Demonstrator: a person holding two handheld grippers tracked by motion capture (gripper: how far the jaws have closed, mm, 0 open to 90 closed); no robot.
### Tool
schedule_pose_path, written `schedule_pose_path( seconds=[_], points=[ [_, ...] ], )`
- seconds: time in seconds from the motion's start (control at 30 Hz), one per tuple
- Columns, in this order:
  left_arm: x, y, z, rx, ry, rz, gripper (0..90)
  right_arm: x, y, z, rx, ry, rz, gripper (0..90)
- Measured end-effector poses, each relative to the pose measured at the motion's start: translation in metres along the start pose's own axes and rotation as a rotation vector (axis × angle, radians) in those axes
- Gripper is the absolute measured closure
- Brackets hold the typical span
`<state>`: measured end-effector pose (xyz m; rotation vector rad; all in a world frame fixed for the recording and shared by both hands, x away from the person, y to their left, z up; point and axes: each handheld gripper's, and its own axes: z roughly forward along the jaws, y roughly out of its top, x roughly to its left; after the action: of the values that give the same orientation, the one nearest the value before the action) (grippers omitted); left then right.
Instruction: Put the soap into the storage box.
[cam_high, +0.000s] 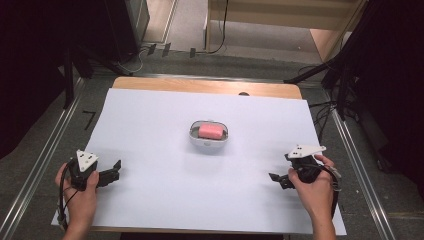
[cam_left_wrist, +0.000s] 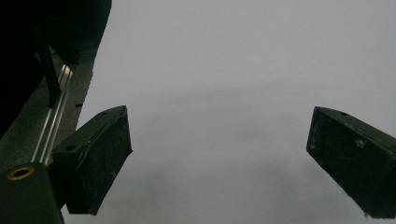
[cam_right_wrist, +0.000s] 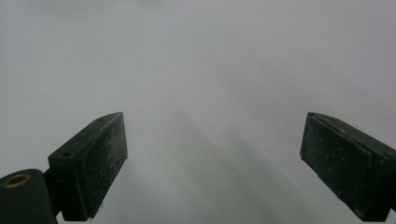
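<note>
At mid-table, white dish (cam_high: 209, 140) holds pink soap (cam_high: 211, 131); both grippers well apart.

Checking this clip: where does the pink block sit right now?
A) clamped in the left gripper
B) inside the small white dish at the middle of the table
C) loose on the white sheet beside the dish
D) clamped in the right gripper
B: the high view shows the pink block lying inside the white dish, while the left gripper and right gripper are apart from it, jaws open and empty.

Between the tongs, matt white paper (cam_high: 165, 190) is covering the wooden surface (cam_high: 200, 86); a glossy white dish (cam_high: 209, 141) is holding a matt pink sponge (cam_high: 211, 131).
</note>
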<state>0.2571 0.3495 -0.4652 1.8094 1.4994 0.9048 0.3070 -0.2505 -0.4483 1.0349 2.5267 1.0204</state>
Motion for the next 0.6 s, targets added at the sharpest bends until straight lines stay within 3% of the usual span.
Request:
schedule_pose_path(
  seconds=[0.6],
  points=[
    [0.000, 0.000, 0.000, 0.001, 0.004, 0.003, 7.1, -0.003, -0.058, -0.033, -0.065, -0.052, 0.110, 8.0]
  ],
)
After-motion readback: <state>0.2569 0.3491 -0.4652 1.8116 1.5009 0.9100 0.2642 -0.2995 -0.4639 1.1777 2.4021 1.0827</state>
